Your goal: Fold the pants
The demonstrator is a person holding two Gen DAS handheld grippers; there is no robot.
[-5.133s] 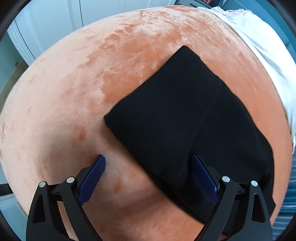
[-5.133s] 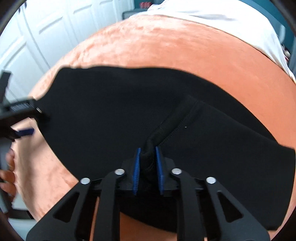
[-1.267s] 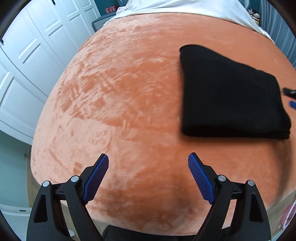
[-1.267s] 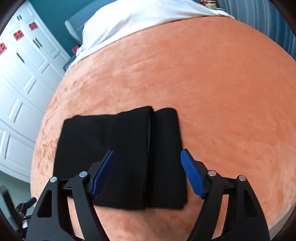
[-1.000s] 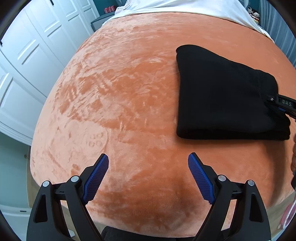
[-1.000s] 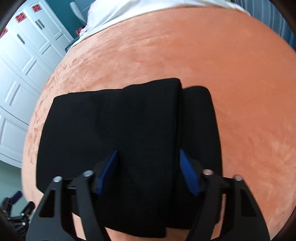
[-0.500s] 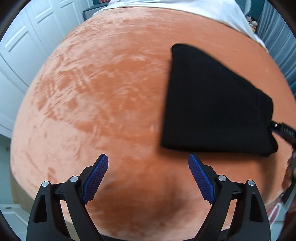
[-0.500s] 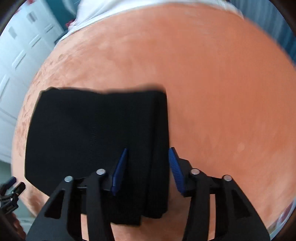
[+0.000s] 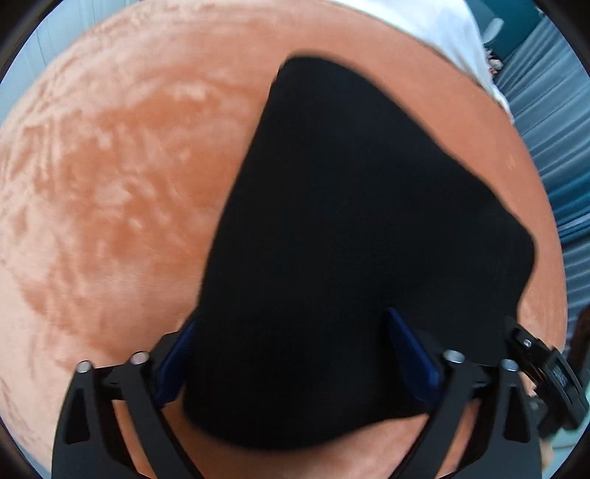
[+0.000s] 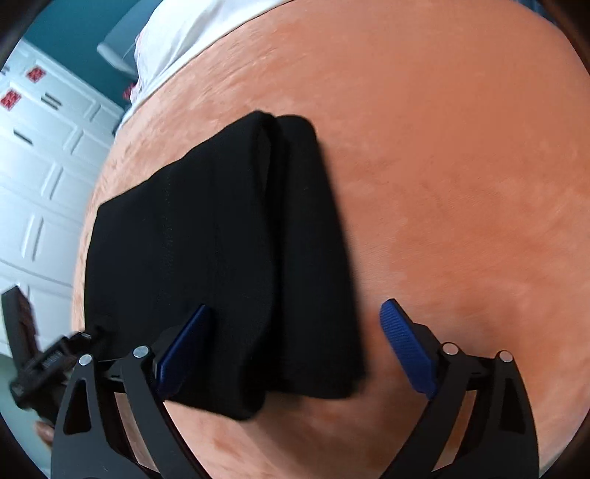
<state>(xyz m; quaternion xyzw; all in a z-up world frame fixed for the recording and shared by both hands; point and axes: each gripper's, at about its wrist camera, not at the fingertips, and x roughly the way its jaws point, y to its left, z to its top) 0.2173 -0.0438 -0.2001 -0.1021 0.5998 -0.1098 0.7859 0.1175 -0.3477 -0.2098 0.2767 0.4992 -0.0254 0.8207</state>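
The black pants (image 9: 350,239) lie folded into a thick rectangle on the orange velvet bed cover (image 9: 110,184). My left gripper (image 9: 295,357) is open, its blue pads straddling the near edge of the bundle. In the right wrist view the pants (image 10: 221,258) show two rolled folds side by side. My right gripper (image 10: 295,350) is open over the bundle's near right corner, its left pad over the cloth and its right pad over bare cover. The right gripper also shows in the left wrist view (image 9: 545,372), and the left gripper in the right wrist view (image 10: 48,361).
A white sheet (image 10: 191,33) covers the head of the bed. White panelled wardrobe doors (image 10: 40,177) stand to the left. Blue curtains (image 9: 553,129) hang on the right. The orange cover (image 10: 461,165) stretches wide to the right of the pants.
My left gripper has moved right and forward onto the pants' near edge. My right gripper has opened wider and shifted right, and the bundle now lies tilted in its view.
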